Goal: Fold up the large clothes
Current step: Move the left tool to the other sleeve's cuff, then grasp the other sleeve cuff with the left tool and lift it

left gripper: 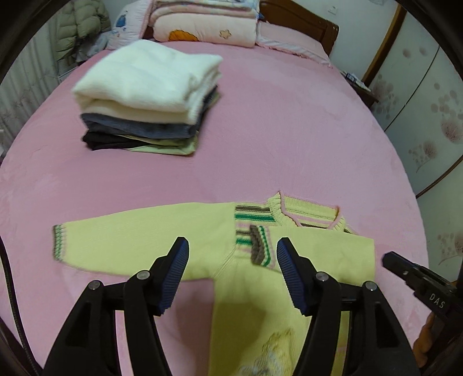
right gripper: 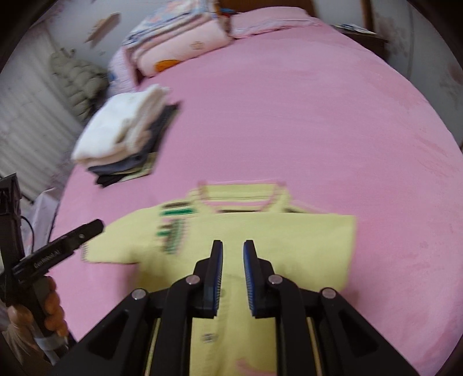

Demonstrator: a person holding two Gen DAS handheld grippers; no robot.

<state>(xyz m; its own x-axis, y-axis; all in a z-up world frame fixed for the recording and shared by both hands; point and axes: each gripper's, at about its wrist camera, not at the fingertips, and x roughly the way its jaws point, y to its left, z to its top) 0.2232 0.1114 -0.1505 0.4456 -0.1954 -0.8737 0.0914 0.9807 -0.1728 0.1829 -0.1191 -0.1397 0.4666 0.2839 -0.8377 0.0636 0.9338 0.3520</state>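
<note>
Left wrist view: pink bed [left gripper: 289, 130], wooden headboard [left gripper: 301, 23], yellow sweater [left gripper: 202, 240]; both grippers' fingers released, empty.

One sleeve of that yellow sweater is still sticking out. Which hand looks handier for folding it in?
Probably the left. The left gripper hangs open above the sweater beside the outstretched sleeve; the right gripper is over the already folded side.
</note>
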